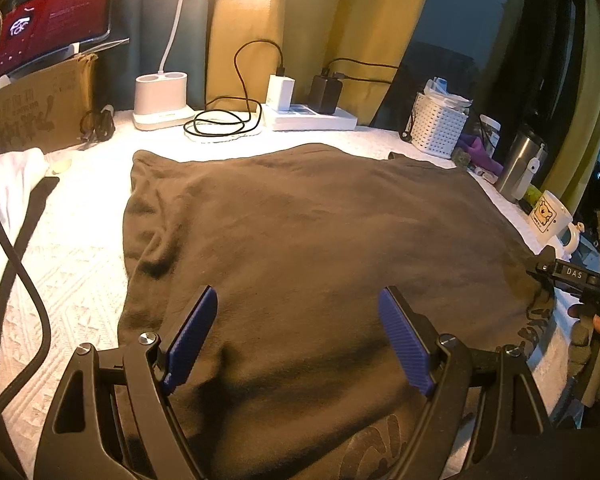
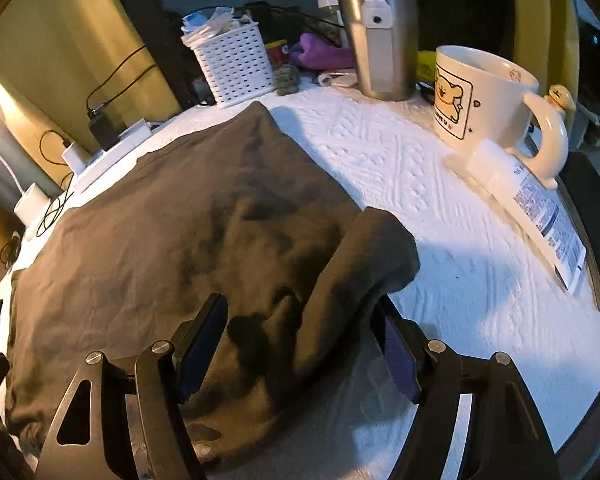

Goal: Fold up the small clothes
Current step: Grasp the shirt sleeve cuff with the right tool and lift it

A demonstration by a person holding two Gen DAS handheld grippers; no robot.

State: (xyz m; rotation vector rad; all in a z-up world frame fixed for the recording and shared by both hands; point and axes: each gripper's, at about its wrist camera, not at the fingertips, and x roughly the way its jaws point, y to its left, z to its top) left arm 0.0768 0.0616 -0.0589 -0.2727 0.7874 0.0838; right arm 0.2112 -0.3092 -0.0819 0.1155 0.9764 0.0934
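Observation:
A dark brown garment lies spread on a white textured cloth. My left gripper is open, its blue pads apart just above the garment's near part. In the right wrist view the same garment fills the left half. A raised fold of it bulges up between the fingers of my right gripper, which is open with the cloth between the pads. The right gripper also shows at the right edge of the left wrist view.
At the back stand a white lamp base, a coiled black cable, chargers on a power strip, a white basket, a steel tumbler, a bear mug and a tube. A cardboard box is at left.

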